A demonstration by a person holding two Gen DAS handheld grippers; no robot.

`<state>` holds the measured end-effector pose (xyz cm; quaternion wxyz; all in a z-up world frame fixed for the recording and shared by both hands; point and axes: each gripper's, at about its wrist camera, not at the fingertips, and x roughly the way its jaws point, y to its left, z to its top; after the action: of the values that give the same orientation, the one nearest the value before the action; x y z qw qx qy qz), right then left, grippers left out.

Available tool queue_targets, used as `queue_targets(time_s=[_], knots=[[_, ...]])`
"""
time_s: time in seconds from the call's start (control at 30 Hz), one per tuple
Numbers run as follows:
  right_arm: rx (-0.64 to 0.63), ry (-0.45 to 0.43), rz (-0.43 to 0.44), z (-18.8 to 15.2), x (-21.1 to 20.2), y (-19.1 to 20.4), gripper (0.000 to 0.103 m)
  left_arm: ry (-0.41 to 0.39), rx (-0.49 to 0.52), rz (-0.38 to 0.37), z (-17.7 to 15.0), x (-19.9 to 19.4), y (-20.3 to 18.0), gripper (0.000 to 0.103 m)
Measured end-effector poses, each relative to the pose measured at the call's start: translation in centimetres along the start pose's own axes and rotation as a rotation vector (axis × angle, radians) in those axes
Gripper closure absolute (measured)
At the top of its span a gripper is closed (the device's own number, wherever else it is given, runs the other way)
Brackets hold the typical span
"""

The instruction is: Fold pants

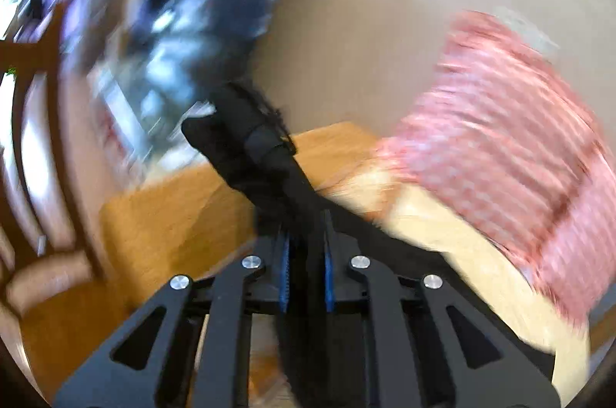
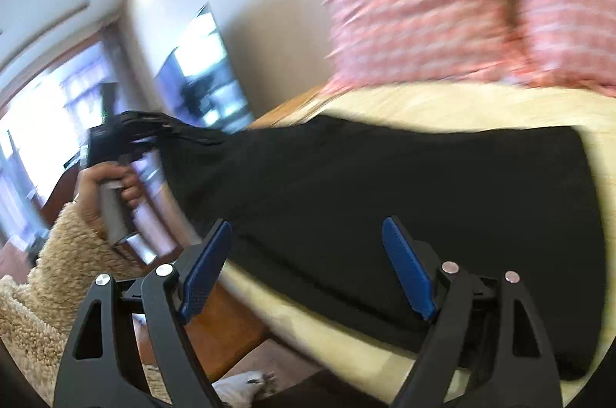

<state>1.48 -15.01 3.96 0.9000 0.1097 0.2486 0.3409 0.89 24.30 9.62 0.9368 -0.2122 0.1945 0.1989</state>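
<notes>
Left wrist view: left gripper (image 1: 306, 254) clamps the black pants (image 1: 265, 146). Right gripper (image 2: 308, 265) hovers over them, jaws spread, holding nothing.

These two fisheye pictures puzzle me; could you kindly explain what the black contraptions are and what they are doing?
No robot here: a person holds a hand-operated gripper in each hand, each with its own camera looking along its fingers. The left view shows the left gripper shut on the black pants. The right view shows the right gripper open above the same pants, which lie mostly on a cream surface near a pink patterned pillow. The person's left hand lifts one end of them.
</notes>
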Motion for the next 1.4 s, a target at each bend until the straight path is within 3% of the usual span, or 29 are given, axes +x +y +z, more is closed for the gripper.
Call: queue_targets(time_s=[0.1, 0.23, 0.3, 0.4, 0.43, 0.53, 0.6, 0.7, 0.8, 0.9, 0.97, 1.07, 1.1, 1.13, 1.17, 1.2, 1.3, 1.33, 1.4], knots=[[0.091, -0.080, -0.122, 0.2, -4.0, -3.3, 0.019, -0.047, 0.233, -0.172, -0.8, -2.7, -9.0, 0.093], [0.216, -0.156, -0.281, -0.2, -8.2, -7.3, 0.019, 0.002, 0.587, -0.479, -7.7, -6.1, -20.0, 0.092], [0.257, -0.168, -0.326, -0.5, -9.4, -8.4, 0.019, 0.096, 0.776, -0.610, -13.3, -7.0, -23.3, 0.092], [0.311, -0.180, -0.385, -1.2, -10.6, -10.2, 0.019, 0.229, 0.943, -0.666, -19.5, -6.6, -24.6, 0.093], [0.324, -0.180, -0.398, -1.4, -10.9, -10.9, 0.019, 0.306, 0.960, -0.686, -21.3, -6.0, -24.6, 0.093], [0.368, -0.179, -0.420, -1.6, -11.3, -12.1, 0.019, 0.272, 0.955, -0.679, -21.5, -6.1, -24.3, 0.093], [0.386, -0.183, -0.421, -1.3, -11.2, -12.5, 0.019, 0.274, 0.876, -0.709, -19.7, -6.2, -24.4, 0.094], [0.389, -0.195, -0.428, -1.1, -11.3, -12.9, 0.019, 0.198, 0.790, -0.754, -17.2, -8.1, -25.1, 0.094], [0.392, -0.210, -0.436, -1.0, -11.6, -13.0, 0.019, 0.213, 0.834, -0.804, -18.1, -9.4, -25.4, 0.094], [0.399, -0.214, -0.426, -0.4, -11.4, -13.2, 0.019, 0.287, 0.991, -0.751, -23.5, -8.1, -26.0, 0.091], [0.388, -0.209, -0.400, 0.1, -11.1, -12.8, 0.019, 0.220, 1.007, -0.751, -24.1, -8.6, -25.4, 0.090], [0.305, -0.188, -0.331, 1.8, -9.9, -11.0, 0.019, 0.320, 0.894, -0.860, -21.4, -8.5, -24.1, 0.079], [0.279, -0.180, -0.302, 2.3, -9.4, -10.4, 0.019, 0.358, 0.832, -0.907, -20.3, -8.7, -23.0, 0.070], [0.258, -0.172, -0.278, 2.6, -9.0, -9.9, 0.019, 0.367, 0.776, -0.931, -19.2, -8.5, -22.2, 0.057], [0.231, -0.160, -0.251, 2.9, -8.4, -9.3, 0.019, 0.360, 0.709, -0.936, -17.8, -8.2, -21.3, 0.049], [0.200, -0.142, -0.218, 3.2, -7.5, -8.6, 0.019, 0.349, 0.663, -0.923, -16.9, -8.3, -20.5, 0.039], [0.173, -0.062, -0.190, 3.0, -5.2, -7.8, 0.019, 0.315, 0.540, -0.787, -14.5, -6.2, -18.4, 0.029], [0.188, -0.014, -0.192, 2.5, -4.2, -8.1, 0.018, 0.322, 0.520, -0.720, -14.4, -5.1, -17.9, 0.026], [0.226, 0.104, -0.220, 1.4, -2.4, -9.1, 0.017, 0.408, 0.534, -0.589, -15.2, -2.2, -17.6, 0.028]])
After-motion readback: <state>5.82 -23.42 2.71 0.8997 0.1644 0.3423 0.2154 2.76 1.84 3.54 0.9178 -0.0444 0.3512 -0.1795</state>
